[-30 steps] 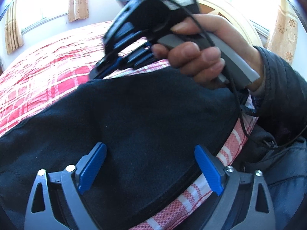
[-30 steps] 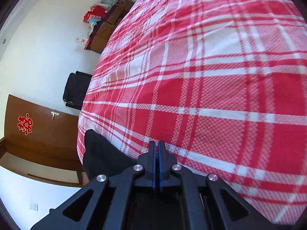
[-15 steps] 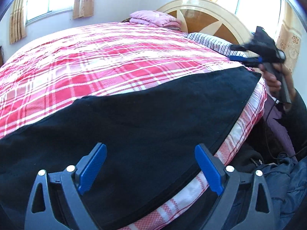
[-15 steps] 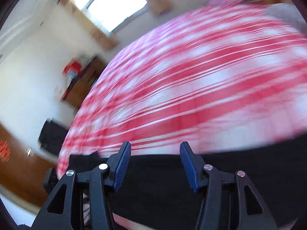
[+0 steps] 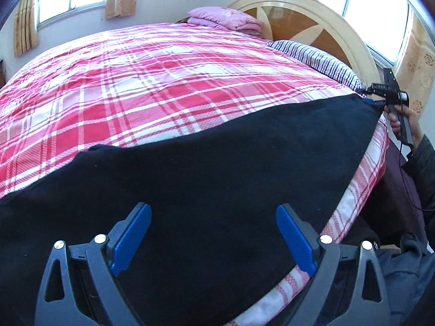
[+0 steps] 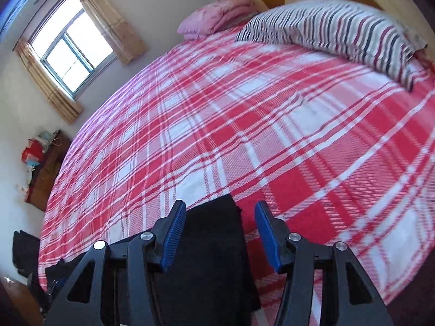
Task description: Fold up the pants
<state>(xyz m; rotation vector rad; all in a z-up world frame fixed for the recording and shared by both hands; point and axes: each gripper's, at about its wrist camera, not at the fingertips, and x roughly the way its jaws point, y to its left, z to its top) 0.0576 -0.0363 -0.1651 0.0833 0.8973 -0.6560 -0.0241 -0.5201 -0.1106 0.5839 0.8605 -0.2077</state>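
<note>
Black, soft cloth: the pants (image 5: 217,190) are lying flat along the near edge of the bed (image 5: 163,87), on its red and white checked cover. In the left wrist view the cloth is filling the whole space between the jaws of the left gripper (image 5: 213,237) and reaching far beyond them on both sides. These jaws are standing wide and are not pressing on anything.

In the right wrist view, one end corner of the pants (image 6: 214,233) is sitting between the jaws of the right gripper (image 6: 220,235), closer to the left-side jaw. These jaws are about half apart and closing, and the blue pads are not yet pressing the cloth.

I judge that the pants are light and limp, a rather thick knit, not slippery and not fragile. They are likely to sag and fold wherever they are not supported. A good hold is at the end corners or the hem, through all layers together, so that the lower layer is not staying behind on the cover. A striped pillow (image 6: 339,27) is lying well beyond the jaws, near the headboard (image 5: 312,21).
</note>
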